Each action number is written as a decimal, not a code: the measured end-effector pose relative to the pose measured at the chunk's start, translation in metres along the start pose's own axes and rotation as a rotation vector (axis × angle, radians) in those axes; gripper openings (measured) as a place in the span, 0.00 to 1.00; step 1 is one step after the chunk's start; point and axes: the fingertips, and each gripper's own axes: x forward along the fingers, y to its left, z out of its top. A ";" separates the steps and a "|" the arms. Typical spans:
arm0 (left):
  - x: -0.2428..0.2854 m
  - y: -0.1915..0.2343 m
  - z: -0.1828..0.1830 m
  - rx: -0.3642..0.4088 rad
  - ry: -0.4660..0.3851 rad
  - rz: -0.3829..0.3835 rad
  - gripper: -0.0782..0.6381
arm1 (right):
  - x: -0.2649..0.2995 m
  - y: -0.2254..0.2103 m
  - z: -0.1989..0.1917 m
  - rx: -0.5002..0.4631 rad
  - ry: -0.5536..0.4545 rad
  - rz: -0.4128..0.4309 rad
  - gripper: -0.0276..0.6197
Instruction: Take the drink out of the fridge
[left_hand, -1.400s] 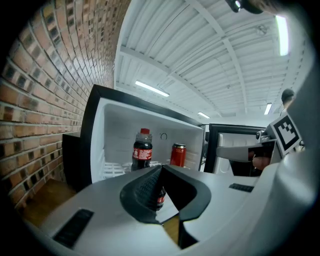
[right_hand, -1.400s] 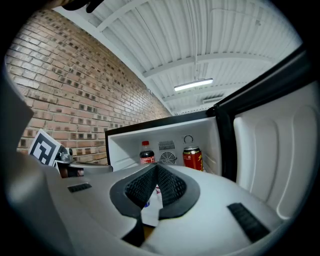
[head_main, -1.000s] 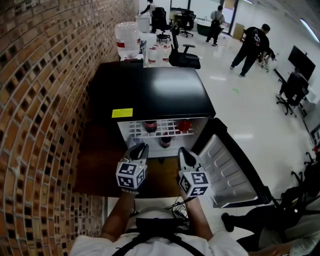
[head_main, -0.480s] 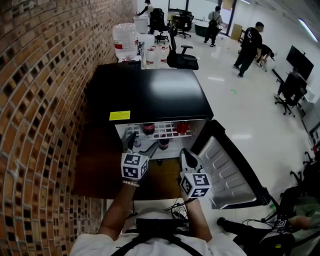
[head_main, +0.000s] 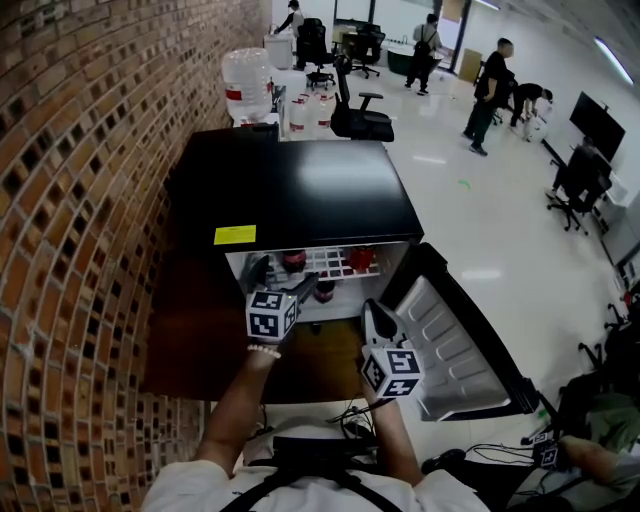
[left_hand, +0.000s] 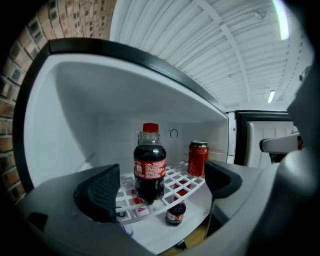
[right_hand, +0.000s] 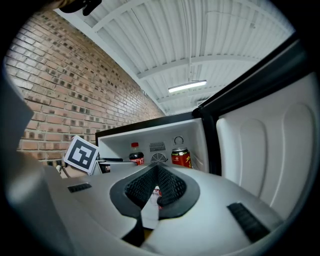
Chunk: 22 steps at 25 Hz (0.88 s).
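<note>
Left gripper (head_main: 280, 281) was pinched a second ago; jaws have just swung wide apart and it has pushed up to the fridge (head_main: 300, 190) mouth, centre of head view. Nothing between the pads yet: bottle (left_hand: 149, 167) stands upright on the rack (left_hand: 186, 181), mid-frame in left gripper view, lined up with the gap but further in. Can (left_hand: 198, 158) right of it, lower bottle (left_hand: 176, 214) under the rack. Right gripper (right_hand: 155, 187) jaws together, empty, by the open door (head_main: 455, 345), lower right. Reads as pre-grasp: reach in further, then close on the bottle
</note>
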 end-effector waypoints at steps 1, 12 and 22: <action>0.003 0.003 -0.001 -0.007 0.002 0.005 0.84 | 0.000 -0.001 0.000 -0.001 0.000 0.000 0.06; 0.036 0.026 0.007 -0.015 0.012 0.042 0.84 | 0.003 -0.006 0.005 -0.007 -0.003 0.007 0.06; 0.054 0.029 -0.001 -0.036 0.039 0.033 0.76 | 0.001 -0.012 0.006 -0.004 -0.011 -0.001 0.06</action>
